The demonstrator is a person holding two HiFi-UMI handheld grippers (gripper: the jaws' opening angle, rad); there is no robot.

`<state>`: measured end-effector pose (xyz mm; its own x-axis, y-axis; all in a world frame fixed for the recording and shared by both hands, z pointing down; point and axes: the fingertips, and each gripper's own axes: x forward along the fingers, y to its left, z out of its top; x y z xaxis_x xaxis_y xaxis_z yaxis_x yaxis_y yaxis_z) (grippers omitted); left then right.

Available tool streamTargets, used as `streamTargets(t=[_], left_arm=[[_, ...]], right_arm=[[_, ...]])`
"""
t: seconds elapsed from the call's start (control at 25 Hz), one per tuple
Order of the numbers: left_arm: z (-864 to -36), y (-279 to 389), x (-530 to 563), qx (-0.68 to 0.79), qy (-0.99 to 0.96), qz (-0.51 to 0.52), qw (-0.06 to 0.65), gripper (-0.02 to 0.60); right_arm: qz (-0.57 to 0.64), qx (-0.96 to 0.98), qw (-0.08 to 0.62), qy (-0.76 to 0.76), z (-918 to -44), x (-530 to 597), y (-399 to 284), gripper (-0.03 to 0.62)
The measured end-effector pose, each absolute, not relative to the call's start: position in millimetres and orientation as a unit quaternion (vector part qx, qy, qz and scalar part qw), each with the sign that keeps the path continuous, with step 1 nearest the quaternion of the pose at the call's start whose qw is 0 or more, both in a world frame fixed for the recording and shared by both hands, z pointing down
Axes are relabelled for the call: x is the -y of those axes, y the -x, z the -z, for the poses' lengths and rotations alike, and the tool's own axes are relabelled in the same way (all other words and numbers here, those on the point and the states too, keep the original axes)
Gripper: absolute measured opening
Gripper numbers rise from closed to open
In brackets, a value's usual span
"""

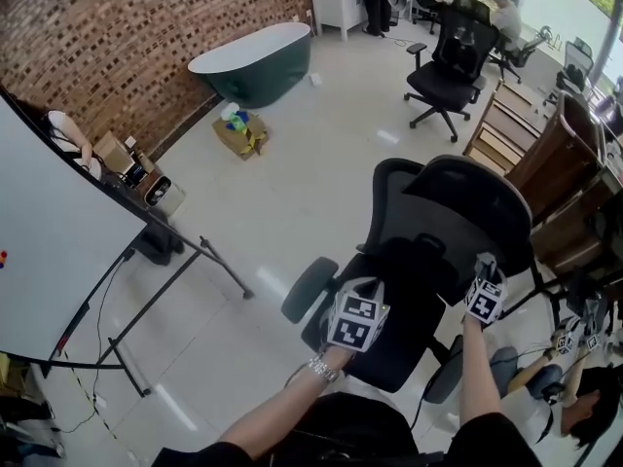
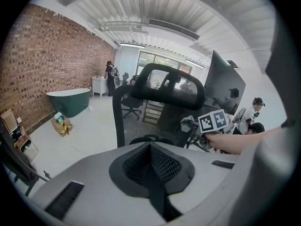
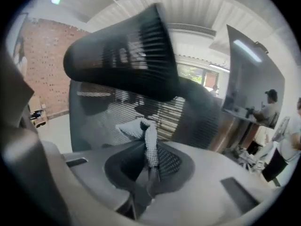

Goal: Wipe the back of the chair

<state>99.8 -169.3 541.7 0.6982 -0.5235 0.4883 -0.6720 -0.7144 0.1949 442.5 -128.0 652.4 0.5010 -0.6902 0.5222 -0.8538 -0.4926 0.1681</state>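
1. The black mesh office chair (image 1: pixel 443 222) stands just in front of the person, on the pale floor. Its tall backrest and headrest (image 3: pixel 122 60) rise right ahead of both tools.
2. The right gripper (image 3: pixel 150 166) has its jaws clamped on a grey nubbed cloth (image 3: pixel 143 135), which stands up in a loose fold. The cloth is held close before the mesh backrest (image 3: pixel 113 107), but I cannot tell whether it touches.
3. The left gripper (image 2: pixel 150 147) has its jaws together with nothing between them. It hangs low on the near left of the chair and points at the backrest from a little way off.
4. My judgement is that the wipe is barely begun or about to start, as the cloth sits towards the right edge of the backrest.
5. The chair looks like a swivel type, so pressing on one edge could turn or roll it away. The cloth would then skim the mesh without cleaning, and the idle left tool could brace the frame.
6. Only a narrow part of the cloth sits in the jaws. Dragging it across open mesh could snag the nubs and pull it free.
7. The loose fold may bunch, so that hard jaw tips scrape the mesh.
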Motion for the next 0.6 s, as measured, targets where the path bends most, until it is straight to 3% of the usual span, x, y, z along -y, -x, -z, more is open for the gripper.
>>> streamTargets(t=[0.36, 0.6], left_arm=[[-533.2, -44.8, 174.2, 0.379, -0.881, -0.225, 0.171, 0.003], [-541.1, -4.4, 185.4, 0.420, -0.860, -0.227, 0.182, 0.003]], right_arm=[[-0.183, 0.668, 0.195, -0.695, -673.0, 319.9, -190.1, 0.039], [-0.176, 0.647, 0.272, -0.690, -710.8, 359.7, -188.8, 0.040]])
